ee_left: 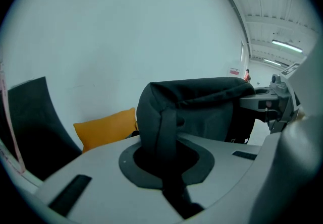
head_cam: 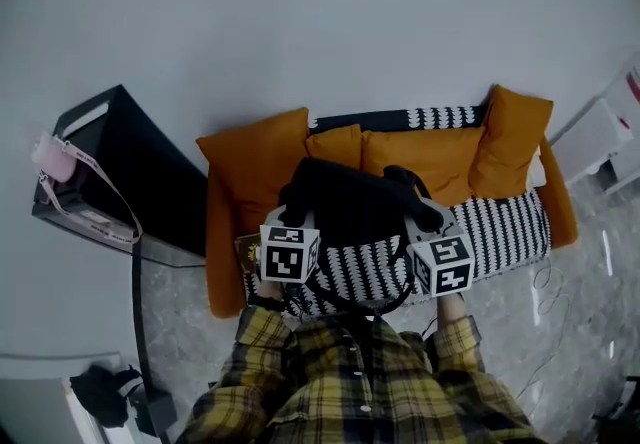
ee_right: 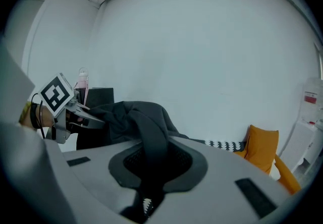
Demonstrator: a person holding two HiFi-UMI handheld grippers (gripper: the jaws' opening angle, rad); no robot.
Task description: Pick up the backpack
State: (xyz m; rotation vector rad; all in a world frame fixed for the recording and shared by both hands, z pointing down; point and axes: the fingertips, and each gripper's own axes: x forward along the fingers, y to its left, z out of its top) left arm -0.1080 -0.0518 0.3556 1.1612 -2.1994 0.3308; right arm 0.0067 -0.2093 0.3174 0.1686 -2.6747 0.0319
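A black backpack (head_cam: 350,200) hangs in the air above the sofa, held from both sides. My left gripper (head_cam: 298,224) is shut on one of its black straps (ee_left: 168,140), which runs down between the jaws, with the bag's body (ee_left: 202,112) just beyond. My right gripper (head_cam: 424,224) is shut on the other strap (ee_right: 151,150), and the bag's bulk (ee_right: 121,117) lies to the left behind it. Each gripper shows in the other's view: the right gripper (ee_left: 267,103) at the bag's far side, the left gripper (ee_right: 75,112) under its marker cube (ee_right: 56,94).
Below the bag is a sofa with a black-and-white patterned seat (head_cam: 500,227) and orange cushions (head_cam: 250,167). A black cabinet (head_cam: 130,172) with a pink bottle (head_cam: 52,158) stands at the left. White furniture (head_cam: 600,137) is at the right, a plain wall behind.
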